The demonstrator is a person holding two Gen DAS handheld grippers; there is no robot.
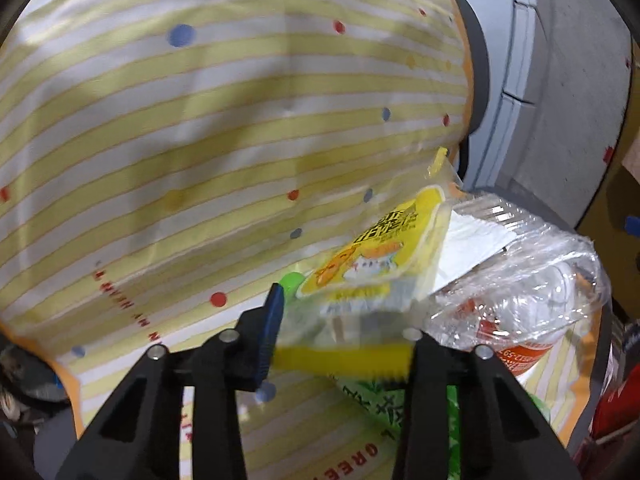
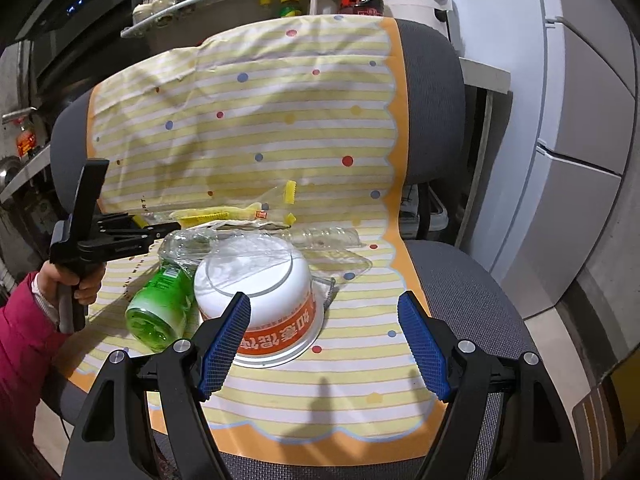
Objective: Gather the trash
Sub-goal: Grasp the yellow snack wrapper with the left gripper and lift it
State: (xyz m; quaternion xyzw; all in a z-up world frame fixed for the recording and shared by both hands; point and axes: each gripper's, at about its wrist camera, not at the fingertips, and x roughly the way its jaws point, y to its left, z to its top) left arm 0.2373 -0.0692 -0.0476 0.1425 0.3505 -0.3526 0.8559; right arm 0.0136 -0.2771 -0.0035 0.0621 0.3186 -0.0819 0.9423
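Note:
Trash lies on a striped cloth point(image 2: 280, 128) draped over a grey office chair point(image 2: 448, 264). A yellow snack wrapper point(image 1: 372, 256) sits between the fingers of my left gripper point(image 1: 340, 344), whose jaws stand apart around its lower edge; the wrapper also shows in the right wrist view point(image 2: 208, 214), with the left gripper point(image 2: 160, 232) beside it. An upturned white and orange noodle bowl point(image 2: 264, 296), a green plastic bottle point(image 2: 160, 304) and a clear plastic container point(image 2: 324, 240) lie in front of my right gripper point(image 2: 324, 344), which is open and empty.
A white fridge point(image 2: 580, 120) stands right of the chair. Shelves with jars and bottles point(image 2: 288, 0) are behind the chair back. The clear container and bowl point(image 1: 520, 312) crowd the right side of the left wrist view.

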